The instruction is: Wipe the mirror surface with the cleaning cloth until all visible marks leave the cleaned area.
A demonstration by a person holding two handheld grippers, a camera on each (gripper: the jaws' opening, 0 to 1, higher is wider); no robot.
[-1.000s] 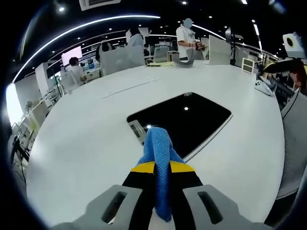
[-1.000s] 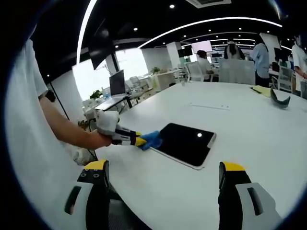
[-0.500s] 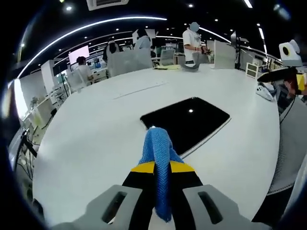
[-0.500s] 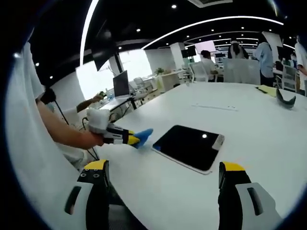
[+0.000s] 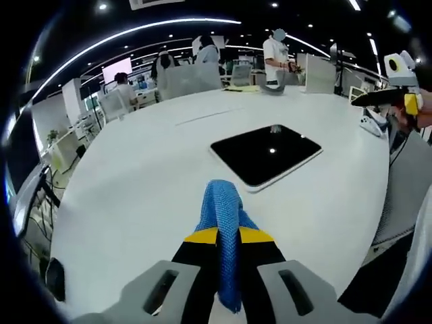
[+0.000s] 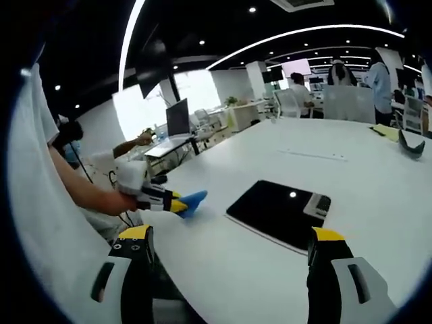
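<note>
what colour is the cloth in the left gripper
Blue, a knitted-looking cloth; it shows best in the left gripper view.

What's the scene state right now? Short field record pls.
surface: white table
mirror: dark, flat on table, reflecting a ceiling light
cloth: blue, pinched in left claw, short of the mirror, not touching it
left claw seen from right view: held by a hand, cloth beside the mirror's near edge
right claw: open, empty
background: people at desks, monitors
</note>
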